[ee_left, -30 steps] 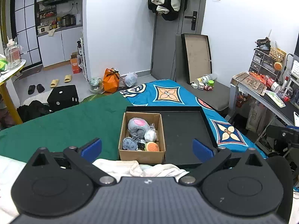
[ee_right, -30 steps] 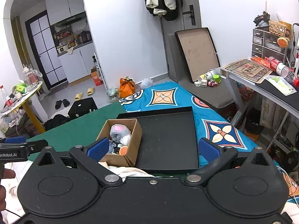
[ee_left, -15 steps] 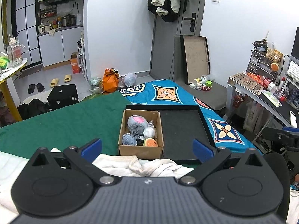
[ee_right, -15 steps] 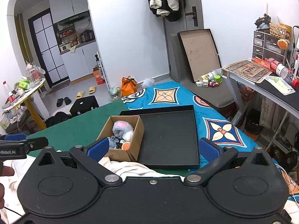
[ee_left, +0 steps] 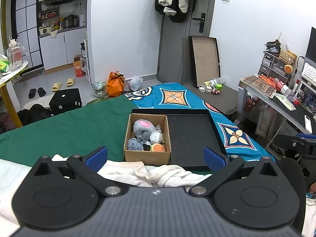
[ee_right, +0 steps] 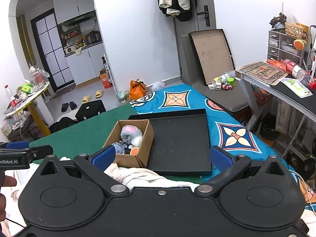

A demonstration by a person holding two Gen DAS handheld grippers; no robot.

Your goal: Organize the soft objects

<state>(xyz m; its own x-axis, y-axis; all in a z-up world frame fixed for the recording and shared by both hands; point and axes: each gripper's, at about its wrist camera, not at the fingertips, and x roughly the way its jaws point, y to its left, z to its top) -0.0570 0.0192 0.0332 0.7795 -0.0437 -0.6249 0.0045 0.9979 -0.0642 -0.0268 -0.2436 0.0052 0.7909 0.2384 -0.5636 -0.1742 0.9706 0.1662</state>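
A small cardboard box [ee_left: 147, 155] stands on the bed against the left side of a shallow black tray [ee_left: 189, 134]. It holds several soft toys: a grey plush with a pink patch [ee_left: 142, 127], a blue-grey plush [ee_left: 135, 144], a white wrapped item [ee_left: 156, 137] and an orange round plush [ee_left: 157, 147]. My left gripper [ee_left: 156, 156] is open and empty, held back from the box above a crumpled white cloth [ee_left: 150, 174]. My right gripper [ee_right: 162, 156] is open and empty, also above the cloth [ee_right: 138, 175]. The box [ee_right: 128, 138] and tray [ee_right: 179, 140] show ahead of it.
The bed has a green cover [ee_left: 69, 126] on the left and a blue patterned cover [ee_left: 173, 98] on the right. A desk with clutter [ee_left: 276, 96] stands at the right. A black cube stool [ee_left: 66, 101] and bags [ee_left: 115, 84] sit on the floor beyond.
Both grippers have drawn back and risen a little, so the box and tray look smaller and more white cloth shows in front. Both stay open.
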